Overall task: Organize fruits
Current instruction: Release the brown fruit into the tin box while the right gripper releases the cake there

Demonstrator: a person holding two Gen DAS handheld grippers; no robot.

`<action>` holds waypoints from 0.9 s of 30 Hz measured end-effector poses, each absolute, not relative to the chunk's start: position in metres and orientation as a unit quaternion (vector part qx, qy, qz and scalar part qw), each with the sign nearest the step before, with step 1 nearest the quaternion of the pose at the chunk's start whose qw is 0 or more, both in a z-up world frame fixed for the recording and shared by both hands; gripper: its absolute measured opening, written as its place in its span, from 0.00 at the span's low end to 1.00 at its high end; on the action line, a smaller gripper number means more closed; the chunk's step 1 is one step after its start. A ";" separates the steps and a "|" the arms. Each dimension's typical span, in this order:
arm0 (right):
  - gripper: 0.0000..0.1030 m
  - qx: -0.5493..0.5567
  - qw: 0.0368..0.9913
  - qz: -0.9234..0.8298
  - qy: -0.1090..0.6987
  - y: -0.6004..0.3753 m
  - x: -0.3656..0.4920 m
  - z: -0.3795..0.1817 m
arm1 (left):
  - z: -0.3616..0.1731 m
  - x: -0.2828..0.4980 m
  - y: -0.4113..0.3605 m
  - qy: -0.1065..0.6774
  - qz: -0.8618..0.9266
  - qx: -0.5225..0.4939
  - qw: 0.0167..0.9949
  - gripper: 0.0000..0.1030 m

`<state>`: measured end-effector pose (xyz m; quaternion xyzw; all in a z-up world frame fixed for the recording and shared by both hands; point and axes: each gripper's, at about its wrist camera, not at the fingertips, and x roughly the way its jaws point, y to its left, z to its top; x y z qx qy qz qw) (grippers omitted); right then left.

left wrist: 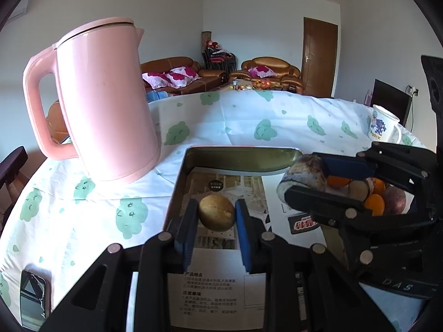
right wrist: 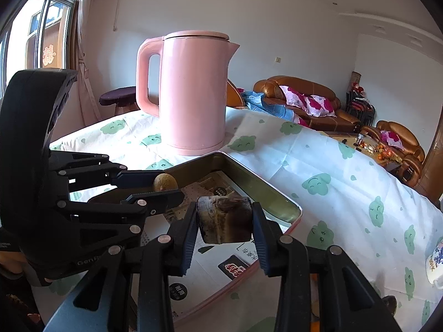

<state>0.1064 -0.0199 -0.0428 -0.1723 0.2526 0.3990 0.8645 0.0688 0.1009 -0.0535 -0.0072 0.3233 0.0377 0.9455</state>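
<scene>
Left gripper (left wrist: 216,221) clamped on small brown fruit (left wrist: 216,212), right gripper (right wrist: 224,225) pinching mottled chunk (right wrist: 224,219), both over paper-lined tray (right wrist: 265,191). Risks: collision between grippers, fruit rolling on slick paper, pink kettle (right wrist: 191,94) bumped at far left.

Pink kettle (left wrist: 105,102), green-clouded white tablecloth (left wrist: 249,121)

My left gripper (left wrist: 216,215) pinches a brownish round fruit (left wrist: 216,212) over the paper-lined metal tray (left wrist: 238,158), while my right gripper (left wrist: 313,178) beside it clamps a dark mottled chunk (left wrist: 303,175), behind them a pink kettle (left wrist: 108,99) on the green-patterned tablecloth (left wrist: 249,116).
</scene>
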 end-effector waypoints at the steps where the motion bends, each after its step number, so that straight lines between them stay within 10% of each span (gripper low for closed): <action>1: 0.38 -0.173 0.864 0.399 0.254 -0.018 0.107 -0.044 | -0.054 0.070 0.101 0.325 0.038 -0.007 0.945 0.27; 27: 0.39 -0.202 0.841 0.392 0.313 -0.003 0.112 -0.070 | -0.069 0.079 0.106 0.359 0.038 -0.002 0.932 0.29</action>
